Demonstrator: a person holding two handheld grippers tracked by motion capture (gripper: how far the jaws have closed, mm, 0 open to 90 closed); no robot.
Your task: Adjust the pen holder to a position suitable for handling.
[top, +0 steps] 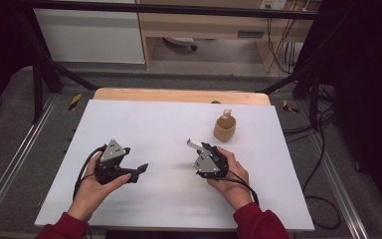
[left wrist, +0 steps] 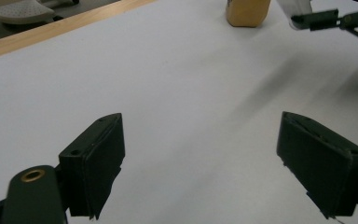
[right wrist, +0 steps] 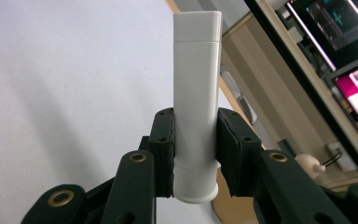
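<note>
My right gripper is shut on a white plastic tube and holds it just above the white table. In the right gripper view the tube stands clamped near its lower end between the two black pads. A tan cup with a beige piece poking out of its top sits on the table just beyond and right of that gripper. My left gripper rests low at the left, open, its jaws wide apart with bare table between them.
The tan cup and the right gripper's tip appear at the top of the left gripper view. A wooden edge borders the table's far side. Black frame posts and cables run along the right.
</note>
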